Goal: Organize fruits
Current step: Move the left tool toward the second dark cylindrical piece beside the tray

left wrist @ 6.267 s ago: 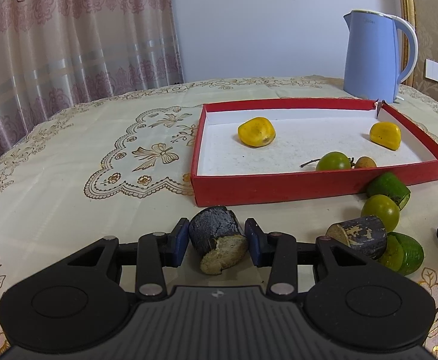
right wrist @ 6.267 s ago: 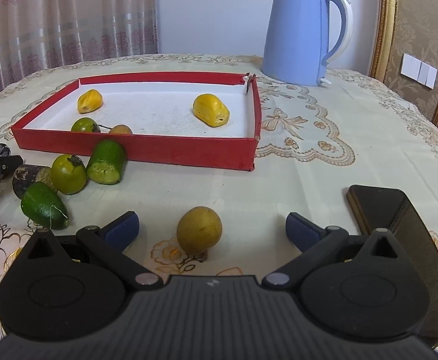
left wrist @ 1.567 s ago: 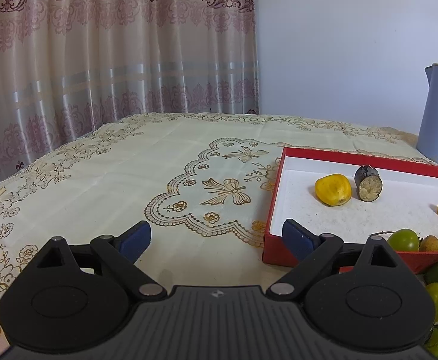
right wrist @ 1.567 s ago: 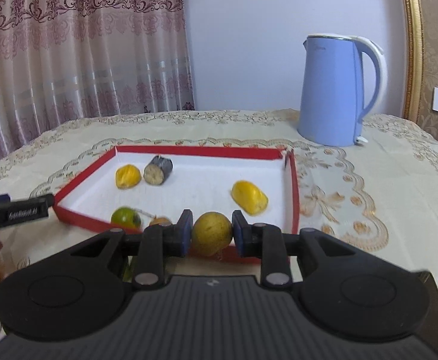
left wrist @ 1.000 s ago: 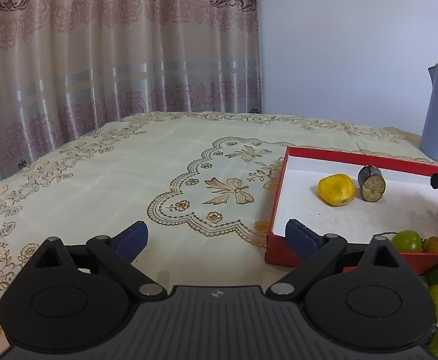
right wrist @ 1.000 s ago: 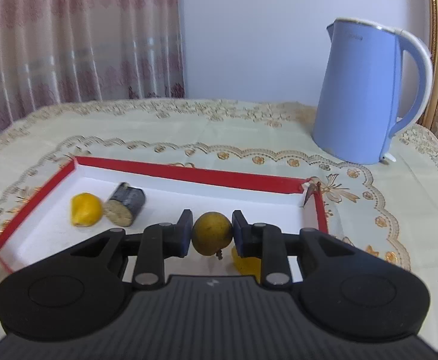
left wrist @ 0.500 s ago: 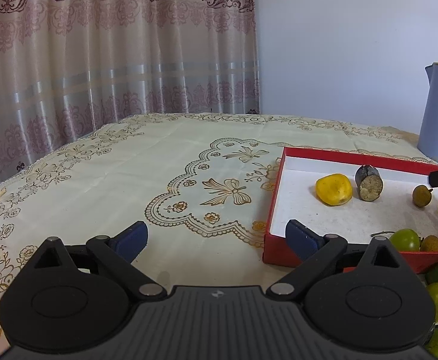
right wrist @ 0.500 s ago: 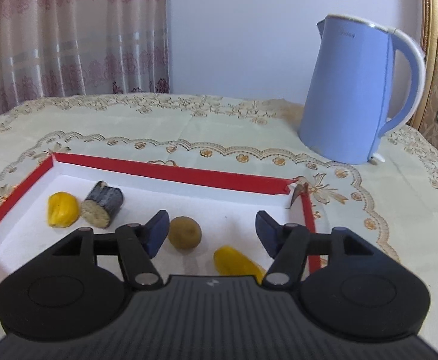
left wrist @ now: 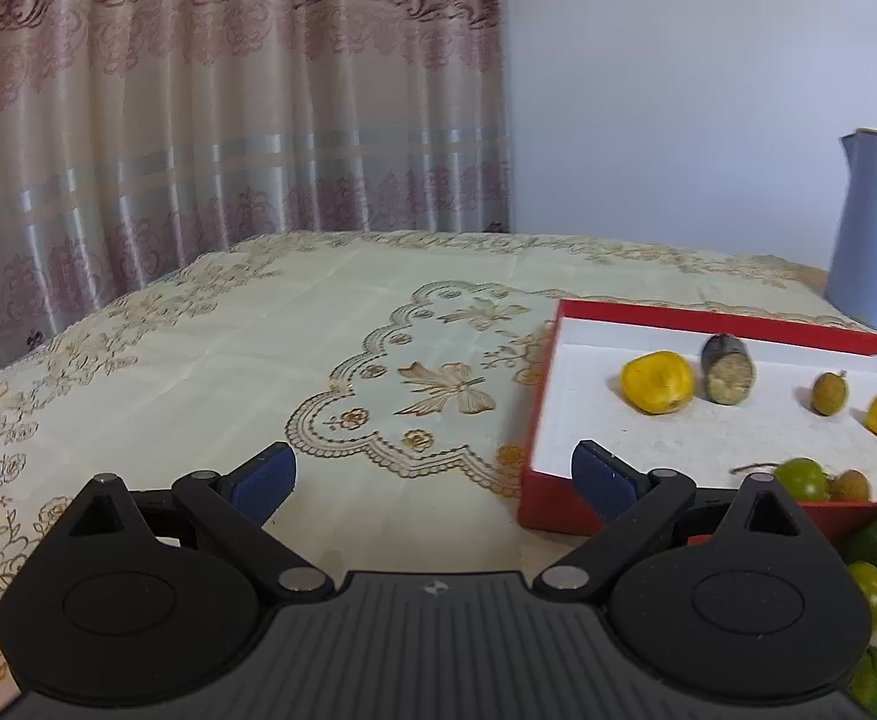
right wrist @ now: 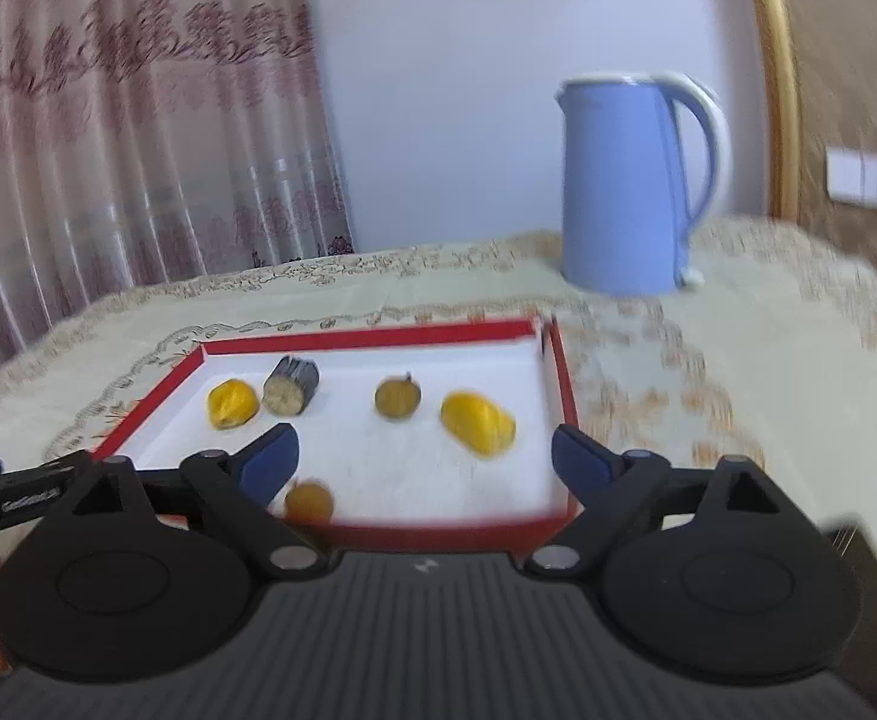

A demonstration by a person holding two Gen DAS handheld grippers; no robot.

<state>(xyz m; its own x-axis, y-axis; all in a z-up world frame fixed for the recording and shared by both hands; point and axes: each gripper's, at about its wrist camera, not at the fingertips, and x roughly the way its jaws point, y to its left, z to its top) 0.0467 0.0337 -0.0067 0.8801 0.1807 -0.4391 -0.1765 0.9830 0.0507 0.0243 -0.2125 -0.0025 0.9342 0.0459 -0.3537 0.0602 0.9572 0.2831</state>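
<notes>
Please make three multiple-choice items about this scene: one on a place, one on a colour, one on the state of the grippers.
1. Where does the dark cut cylinder piece lie?
A. inside the red-walled white-floored tray
B. on the tablecloth
C. beside the kettle

2. What colour is the tall plastic kettle?
A. white
B. light blue
C. red

3. How do the jaws of the two grippers stand?
A. both shut on fruit
B. only the left open
C. both open, holding nothing

Key: 1 A, it rests on the tray floor next to the yellow rounded fruit; 2 B, its body is pale blue; 3 C, left gripper and right gripper show wide gaps.
</notes>
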